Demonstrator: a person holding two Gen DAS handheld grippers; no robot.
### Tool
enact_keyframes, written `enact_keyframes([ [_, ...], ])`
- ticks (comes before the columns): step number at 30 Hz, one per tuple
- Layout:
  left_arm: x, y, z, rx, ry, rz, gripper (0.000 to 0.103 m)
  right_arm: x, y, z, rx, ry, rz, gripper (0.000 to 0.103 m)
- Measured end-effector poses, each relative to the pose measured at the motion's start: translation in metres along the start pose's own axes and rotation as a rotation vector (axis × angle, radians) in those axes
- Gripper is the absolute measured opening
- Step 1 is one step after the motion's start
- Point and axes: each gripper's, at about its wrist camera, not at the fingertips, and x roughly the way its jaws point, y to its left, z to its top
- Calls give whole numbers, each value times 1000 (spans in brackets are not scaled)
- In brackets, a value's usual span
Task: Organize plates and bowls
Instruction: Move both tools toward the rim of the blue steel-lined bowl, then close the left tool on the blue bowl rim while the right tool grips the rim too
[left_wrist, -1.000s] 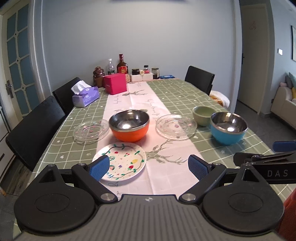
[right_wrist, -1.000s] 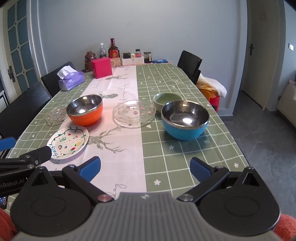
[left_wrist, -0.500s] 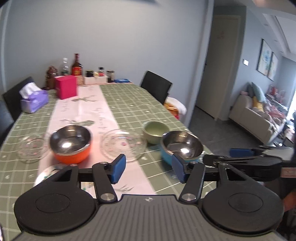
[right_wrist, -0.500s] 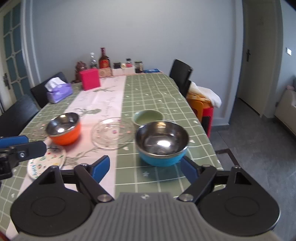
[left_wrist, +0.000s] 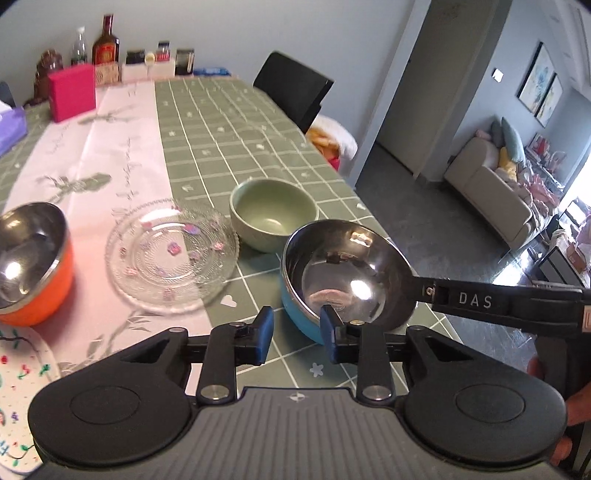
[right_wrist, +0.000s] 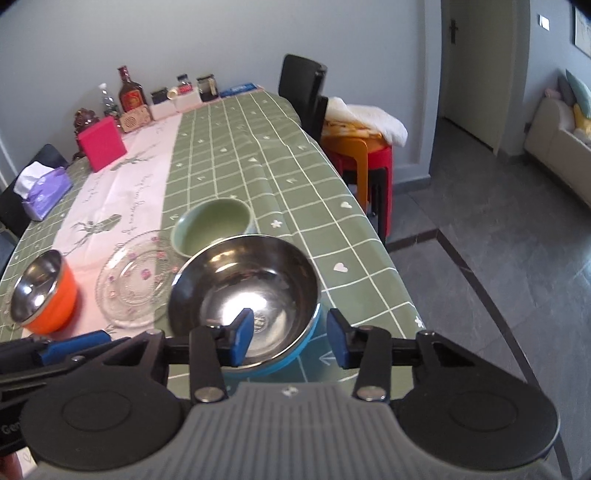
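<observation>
Both tools closing on the blue bowl (right_wrist: 258, 325) at the table (right_wrist: 229, 147) edge, L tool (left_wrist: 295, 332) and R tool (right_wrist: 288, 338) each straddling its rim, pads not pinching yet, so I reckon an uneven squeeze could tip or skid that slick steel off the near edge.

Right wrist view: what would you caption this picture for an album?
Right gripper closing its fingers over the near rim of the blue steel bowl, not yet gripping.
</observation>
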Motion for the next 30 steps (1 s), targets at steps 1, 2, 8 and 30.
enact_keyframes([
  [1, 4, 0, 4, -9, 12, 3, 35, 5, -3, 2, 18, 18, 3, 32],
  [2, 9, -1, 9, -8, 22, 7, 35, 10, -5, 5, 31, 32, 8, 30],
  [8, 39, 0, 28, 2, 106, 58, 32, 29, -4, 13, 36, 76, 12, 28],
  [30, 63, -7, 44, 35, 286, 77, 13, 41, -14, 18, 92, 156, 32, 10],
])
